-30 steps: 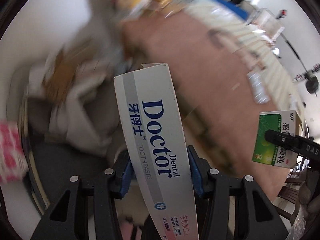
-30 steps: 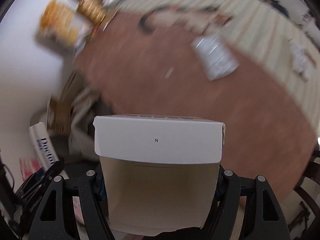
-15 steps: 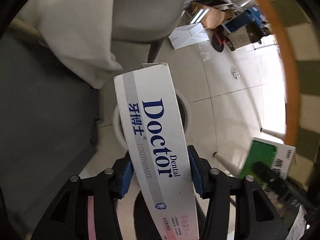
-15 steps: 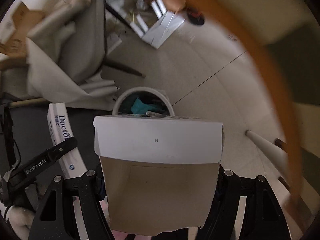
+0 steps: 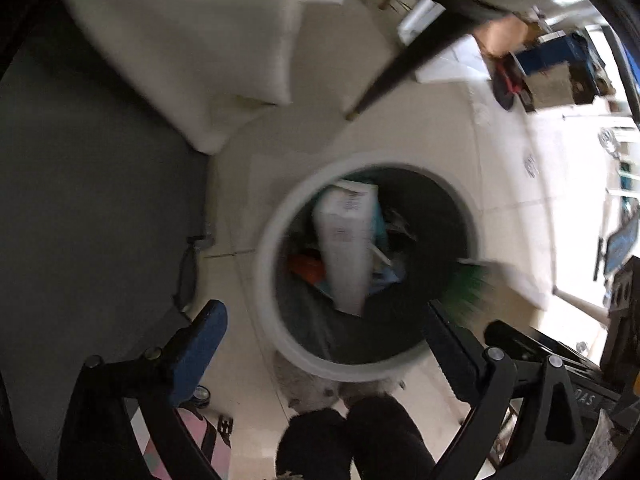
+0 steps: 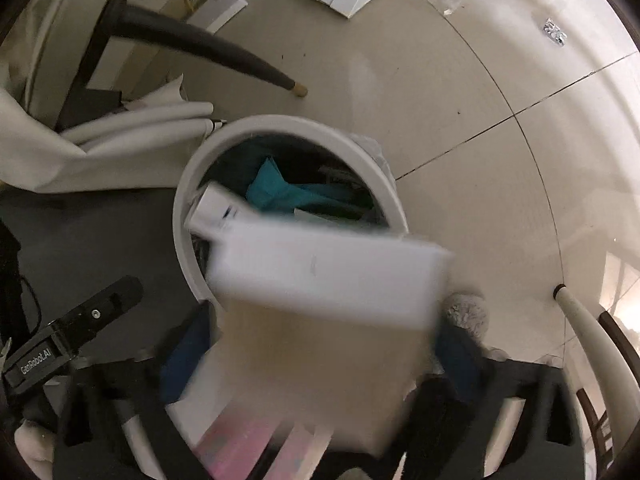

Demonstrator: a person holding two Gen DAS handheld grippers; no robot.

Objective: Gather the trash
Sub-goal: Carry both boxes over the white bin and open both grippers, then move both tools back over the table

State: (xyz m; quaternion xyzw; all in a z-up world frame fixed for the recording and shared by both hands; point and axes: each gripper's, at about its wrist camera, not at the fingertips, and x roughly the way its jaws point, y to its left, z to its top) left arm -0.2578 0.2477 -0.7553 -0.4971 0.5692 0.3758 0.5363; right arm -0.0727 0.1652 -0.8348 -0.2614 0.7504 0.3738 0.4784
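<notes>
A: Left gripper [image 5: 324, 320] state?
B: Jaws spread wide, nothing between them. Blue pads [image 5: 198, 354] at lower left of the left wrist view, the other finger at lower right.
A: Toothpaste box?
B: The toothpaste box [image 5: 348, 240] is inside the white round trash bin [image 5: 266, 256], centre of frame, standing tilted on the other rubbish. The right wrist view shows its end [image 6: 218, 210] leaning against the bin's left rim [image 6: 180, 216].
A: Right gripper [image 6: 316, 360]?
B: Bottom of frame, very blurred. Fingers look apart with the white carton [image 6: 324, 312] between them, tilted and smeared. Can't tell whether they touch it.
A: Carton versus bin?
B: It overlaps the bin's lower edge in the right wrist view. In the left wrist view a green blur [image 5: 470, 288] sits at the bin's right rim, probably the carton's printed side.
A: Other stuff?
B: Teal scrap [image 6: 280, 192] in the bin, dark chair leg [image 6: 224, 56] upper left, tiled floor [image 6: 460, 100].
</notes>
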